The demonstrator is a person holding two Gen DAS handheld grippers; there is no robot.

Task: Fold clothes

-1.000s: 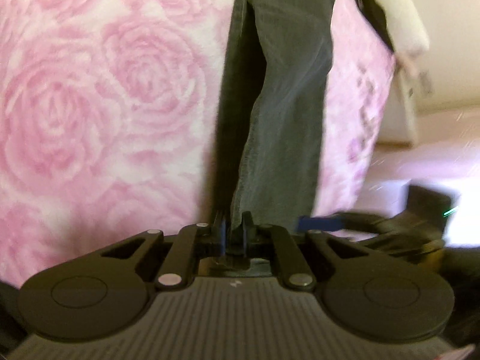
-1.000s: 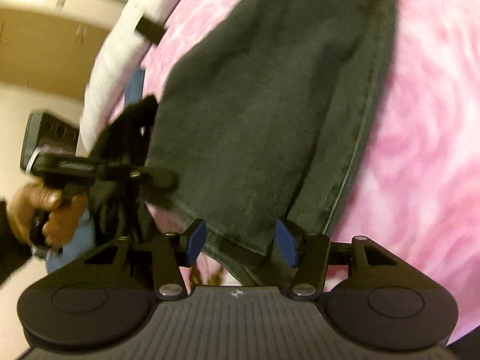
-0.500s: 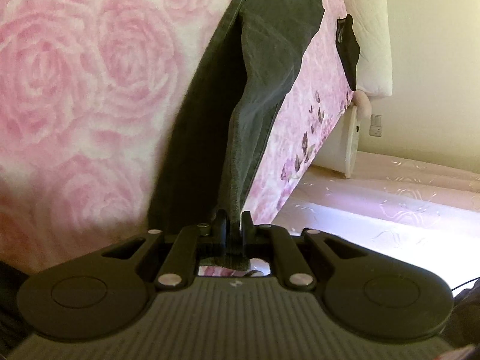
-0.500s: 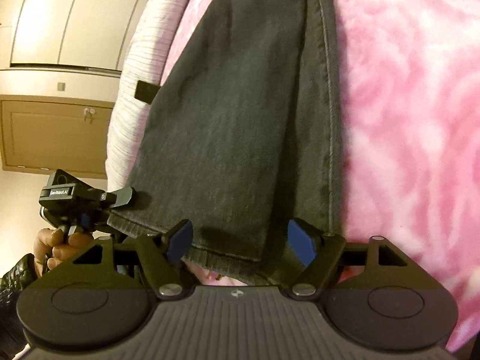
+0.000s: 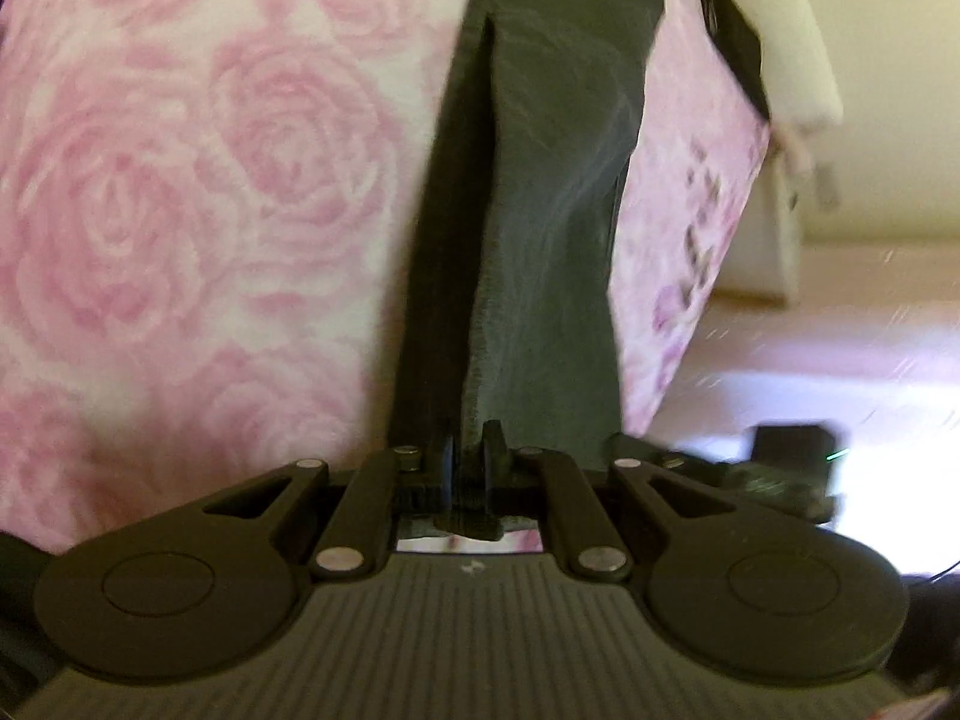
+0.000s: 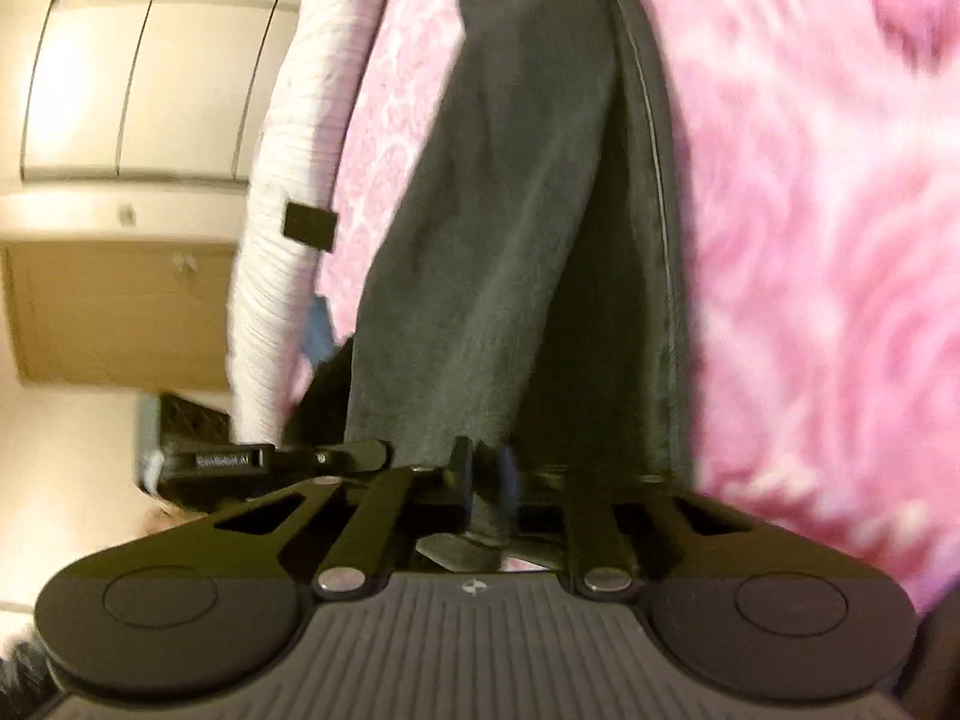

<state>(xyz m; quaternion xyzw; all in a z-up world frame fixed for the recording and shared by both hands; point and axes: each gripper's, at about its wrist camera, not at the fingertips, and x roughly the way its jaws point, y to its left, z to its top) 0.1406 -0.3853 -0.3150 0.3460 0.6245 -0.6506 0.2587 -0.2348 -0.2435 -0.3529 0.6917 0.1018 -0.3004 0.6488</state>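
Both ends pinched: the left hand-held gripper (image 5: 467, 450) is clenched on the dark trousers (image 5: 552, 228), and the right hand-held gripper (image 6: 486, 471) grips the same hem, the trousers stretching away over the pink rose bedspread (image 5: 180, 210).

Both wrist views close, sharing dark trousers (image 5: 540, 192)

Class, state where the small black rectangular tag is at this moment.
In the right wrist view, the small black rectangular tag sits left of centre on the white ribbed mattress edge, beside the pink rose-patterned bedspread and left of the dark grey trousers.
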